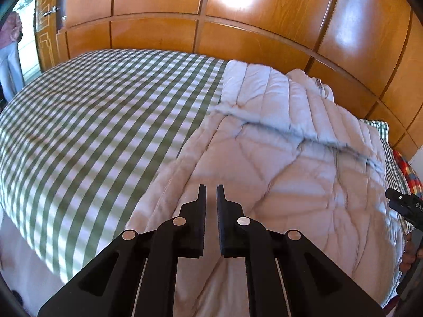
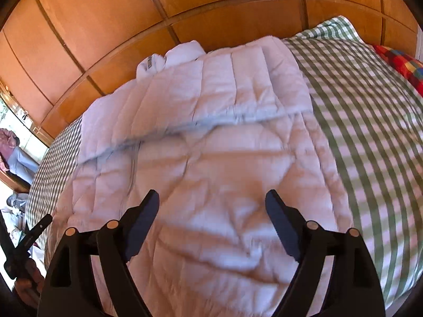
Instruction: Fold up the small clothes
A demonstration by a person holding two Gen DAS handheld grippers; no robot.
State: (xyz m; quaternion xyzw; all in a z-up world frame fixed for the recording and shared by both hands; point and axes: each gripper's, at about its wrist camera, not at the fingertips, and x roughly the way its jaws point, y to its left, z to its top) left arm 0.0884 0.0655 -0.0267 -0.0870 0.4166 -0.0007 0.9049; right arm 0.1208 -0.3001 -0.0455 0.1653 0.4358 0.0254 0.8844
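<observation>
Jacket (image 2: 201,158), pale quilted, seemingly half-folded

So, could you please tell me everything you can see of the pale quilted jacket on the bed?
The quilted jacket is pale pink, puffy and stitched into padded channels, and looks like light down-filled fabric. It lies spread on the green checked bedspread, with its upper part folded over the body, leaving a soft edge across the middle. A bunched collar or hood sits at the far end, near the wooden panelling. Striped sunlight falls across it. Neither gripper visibly touches it.
</observation>
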